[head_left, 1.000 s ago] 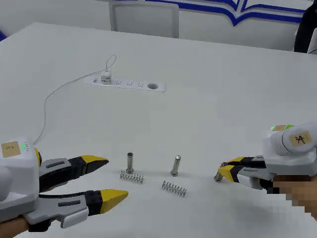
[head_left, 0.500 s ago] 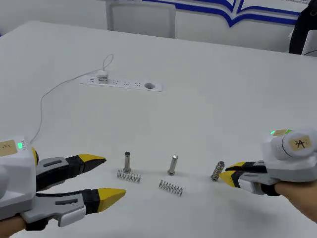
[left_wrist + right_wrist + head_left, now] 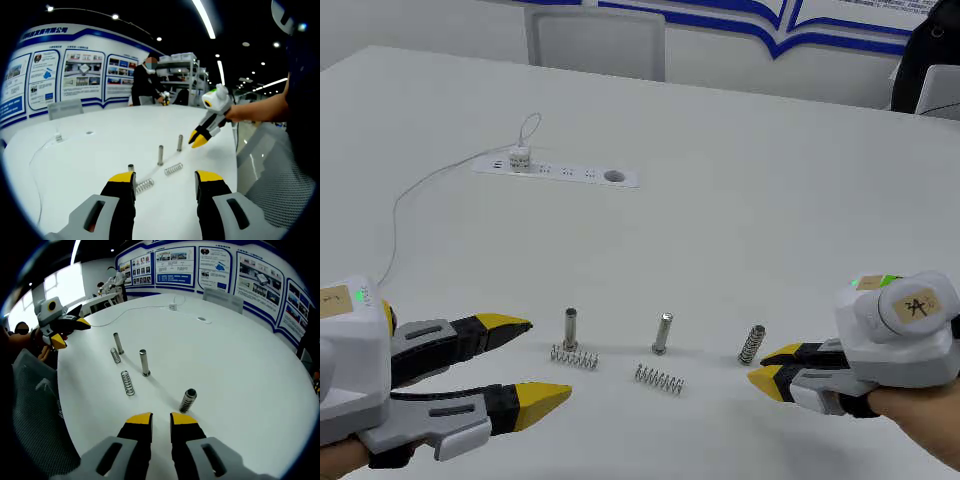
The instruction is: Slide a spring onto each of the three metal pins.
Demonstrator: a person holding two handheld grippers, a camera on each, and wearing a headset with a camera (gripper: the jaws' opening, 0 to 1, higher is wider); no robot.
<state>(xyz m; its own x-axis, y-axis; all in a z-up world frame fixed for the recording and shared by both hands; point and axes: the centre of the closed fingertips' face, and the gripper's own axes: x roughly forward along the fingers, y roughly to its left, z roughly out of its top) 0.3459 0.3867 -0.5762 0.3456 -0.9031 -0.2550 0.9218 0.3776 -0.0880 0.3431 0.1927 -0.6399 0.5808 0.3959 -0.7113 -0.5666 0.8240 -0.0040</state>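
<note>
In the head view, my left gripper [image 3: 532, 360] is spread wide and empty. The near spring [image 3: 573, 356] lies flat just past its tips, at the foot of the upright bare pin [image 3: 570, 328]. My right gripper [image 3: 768, 366] is nearly pressed together, gripping nothing, just short of the sprung pin [image 3: 751, 344].

In the left gripper view, that near spring [image 3: 145, 185] sits just ahead between the tips, slanting across them.

In the right gripper view, the second spring [image 3: 128, 382] lies flat well ahead and to the left, beside the middle pin [image 3: 144, 362]. I judge the left gripper closer to a pick.
</note>
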